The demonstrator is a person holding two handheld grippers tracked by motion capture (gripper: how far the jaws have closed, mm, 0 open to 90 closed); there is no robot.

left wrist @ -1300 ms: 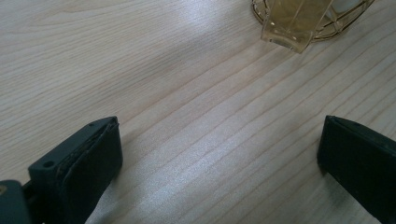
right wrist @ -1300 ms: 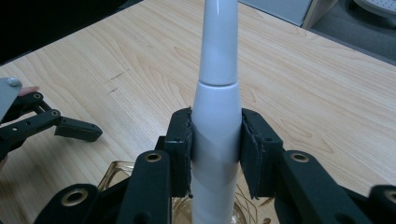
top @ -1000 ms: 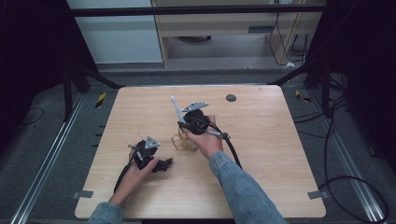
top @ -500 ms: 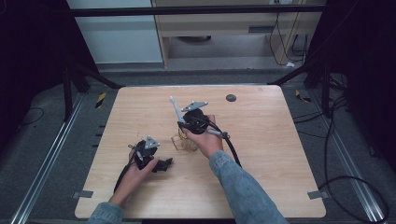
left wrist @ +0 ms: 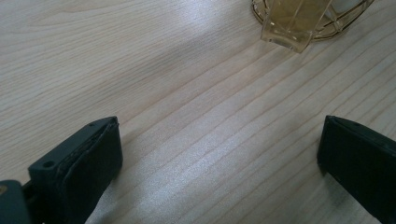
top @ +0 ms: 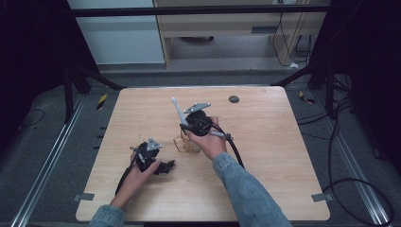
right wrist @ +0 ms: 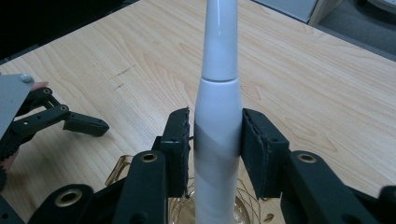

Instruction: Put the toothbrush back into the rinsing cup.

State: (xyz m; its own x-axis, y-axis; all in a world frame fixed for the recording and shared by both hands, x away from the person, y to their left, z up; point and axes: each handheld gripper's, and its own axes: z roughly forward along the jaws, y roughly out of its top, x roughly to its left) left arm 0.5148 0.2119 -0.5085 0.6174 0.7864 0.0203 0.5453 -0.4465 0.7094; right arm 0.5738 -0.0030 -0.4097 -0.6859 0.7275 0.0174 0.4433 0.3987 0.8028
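A white, pen-like handle (right wrist: 217, 116) stands upright between the pads of my right gripper (right wrist: 215, 135), which is shut on it. The jaws have just eased open slightly, and both pads still touch the handle. Its lower end sits in a gold wire holder (right wrist: 243, 205) with a clear amber insert. From above, the right gripper (top: 184, 126) holds the handle (top: 177, 109) tilted over the holder (top: 185, 143) at the table's middle. My left gripper (top: 163, 166) rests low on the table at front left, jaws wide open (left wrist: 219, 158) with bare wood between them. The holder (left wrist: 299, 23) lies ahead of it.
The wooden table (top: 265, 156) has a small dark round disc (top: 233, 99) near its far edge. Cables trail from both grippers toward the front. Metal rails and dark floor flank the table, with cabinets beyond its far side.
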